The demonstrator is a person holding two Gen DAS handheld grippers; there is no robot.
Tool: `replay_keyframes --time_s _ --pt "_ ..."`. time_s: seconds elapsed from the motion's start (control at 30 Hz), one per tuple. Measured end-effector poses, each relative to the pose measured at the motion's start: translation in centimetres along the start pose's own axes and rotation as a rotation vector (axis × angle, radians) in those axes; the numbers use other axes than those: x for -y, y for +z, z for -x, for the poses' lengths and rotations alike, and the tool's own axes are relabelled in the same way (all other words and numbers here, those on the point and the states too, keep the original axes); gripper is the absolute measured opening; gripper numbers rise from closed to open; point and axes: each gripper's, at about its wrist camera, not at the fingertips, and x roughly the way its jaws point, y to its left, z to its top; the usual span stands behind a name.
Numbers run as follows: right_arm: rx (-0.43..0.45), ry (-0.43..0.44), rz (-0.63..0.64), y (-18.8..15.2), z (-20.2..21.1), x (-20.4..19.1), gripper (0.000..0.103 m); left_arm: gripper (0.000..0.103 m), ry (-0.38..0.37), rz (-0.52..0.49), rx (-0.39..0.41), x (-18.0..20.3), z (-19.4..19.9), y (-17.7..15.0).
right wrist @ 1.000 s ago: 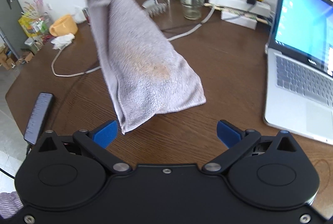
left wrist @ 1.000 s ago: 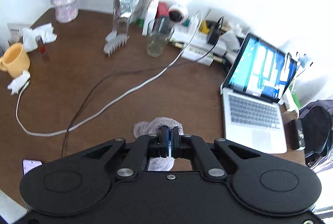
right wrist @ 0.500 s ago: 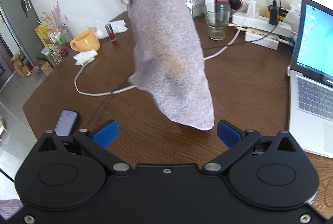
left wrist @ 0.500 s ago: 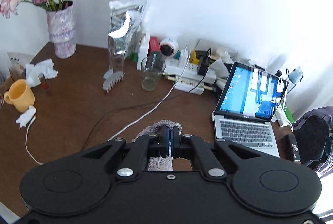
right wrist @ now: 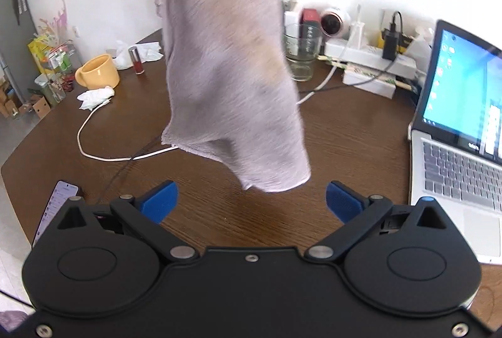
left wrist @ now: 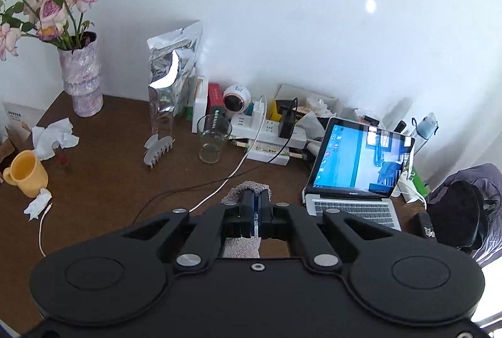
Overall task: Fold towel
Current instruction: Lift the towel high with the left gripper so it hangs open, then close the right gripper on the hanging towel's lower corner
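Observation:
A grey-pink towel (right wrist: 229,61) hangs in the air over the brown table (right wrist: 345,143), its lower edge just above the wood. My left gripper (left wrist: 255,206) is shut on the towel (left wrist: 249,189) at its top edge, high over the table; only a tuft of cloth shows around the fingers. My right gripper (right wrist: 251,200) is open, its blue pads (right wrist: 158,200) wide apart, just below and in front of the towel's hanging bottom corner. Nothing sits between its fingers.
An open laptop (right wrist: 458,131) stands at the right. A white cable (right wrist: 103,149) loops across the table, with a phone (right wrist: 58,203) at the near left edge. A yellow mug (right wrist: 97,76), tissues, a glass (left wrist: 211,138), power strip, foil bag (left wrist: 171,80) and flower vase (left wrist: 81,80) line the back.
The left gripper has risen, lifting the towel off the table until it hangs free. The right gripper has stayed open, low and near the towel's bottom.

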Motion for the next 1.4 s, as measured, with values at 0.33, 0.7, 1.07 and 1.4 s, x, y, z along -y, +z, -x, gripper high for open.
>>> replay_keyframes --time_s 0.33,0.7,1.07,1.4 --pt "0.100 -0.050 -0.084 3.6 2.5 -3.2 0.077 0.002 -0.028 -0.057 0.075 2.7 2.2 1.9" --pt "0.096 -0.076 -0.300 6.1 0.3 -2.8 0.072 0.002 -0.026 -0.057 0.090 2.8 2.4 1.5" --pt "0.133 -0.091 -0.326 5.8 -0.8 -2.6 0.005 0.002 -0.030 -0.061 0.097 2.5 2.5 1.4" --pt "0.150 -0.062 -0.282 5.5 1.0 -1.9 0.002 0.002 -0.017 -0.059 0.109 2.2 2.3 1.7"
